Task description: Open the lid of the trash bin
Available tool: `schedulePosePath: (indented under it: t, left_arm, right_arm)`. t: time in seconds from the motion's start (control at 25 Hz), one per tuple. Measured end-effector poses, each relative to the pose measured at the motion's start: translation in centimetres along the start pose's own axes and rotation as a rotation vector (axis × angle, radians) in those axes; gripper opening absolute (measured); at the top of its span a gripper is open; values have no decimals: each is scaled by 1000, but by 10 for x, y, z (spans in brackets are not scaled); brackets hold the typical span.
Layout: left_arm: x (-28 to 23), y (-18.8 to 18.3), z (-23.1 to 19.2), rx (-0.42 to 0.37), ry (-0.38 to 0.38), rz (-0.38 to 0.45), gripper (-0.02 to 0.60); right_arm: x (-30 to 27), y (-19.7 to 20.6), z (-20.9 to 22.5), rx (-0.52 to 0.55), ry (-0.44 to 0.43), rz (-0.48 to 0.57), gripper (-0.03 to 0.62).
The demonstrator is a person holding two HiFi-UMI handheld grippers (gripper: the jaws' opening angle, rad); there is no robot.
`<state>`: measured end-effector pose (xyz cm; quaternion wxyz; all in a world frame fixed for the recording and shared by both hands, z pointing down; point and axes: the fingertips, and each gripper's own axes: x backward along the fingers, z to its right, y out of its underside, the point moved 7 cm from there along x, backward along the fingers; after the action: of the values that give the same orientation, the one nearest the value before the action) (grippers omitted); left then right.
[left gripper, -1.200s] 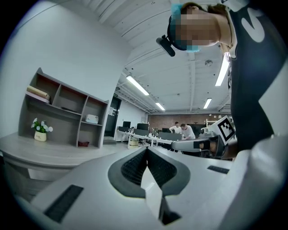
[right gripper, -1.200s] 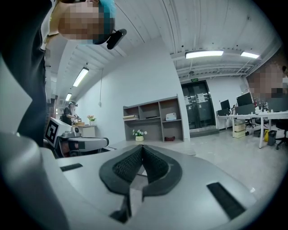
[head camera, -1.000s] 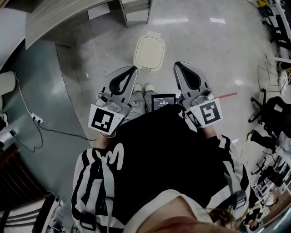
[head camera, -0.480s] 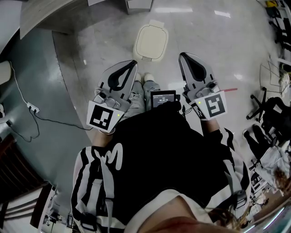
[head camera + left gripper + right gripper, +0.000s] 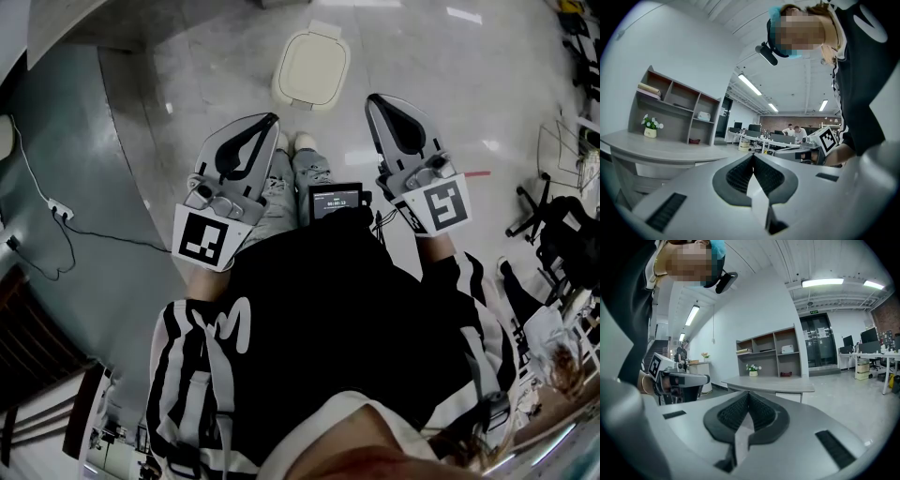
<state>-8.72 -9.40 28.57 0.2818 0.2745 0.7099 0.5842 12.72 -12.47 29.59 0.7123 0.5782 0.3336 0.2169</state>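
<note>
Standing on the pale glossy floor, a person in a black-and-white striped top faces the trash bin. The bin sits on the floor just ahead of the shoes, with its cream lid down flat. The left tongs and right tongs are held out at either side of the body, apart from the bin and touching nothing. Each pair is pressed together at the tips with nothing between. A small lit screen sits at the waist between them.
</note>
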Motion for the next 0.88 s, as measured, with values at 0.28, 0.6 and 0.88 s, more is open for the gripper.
schedulePosePath:
  t: [0.28,0.6,0.88]
  left_arm:
    - [3,20,-8,4,-22,-18,8]
    - [6,37,-13,26,-57,-28,8]
    - [8,56,-19,43,-68,-36,8]
  right_arm:
    - [-14,20,2,12,-48,-20,8]
    - [-30,44,1,20,-105,-44,8]
    - [-50,70,0,13,-145,-69,8]
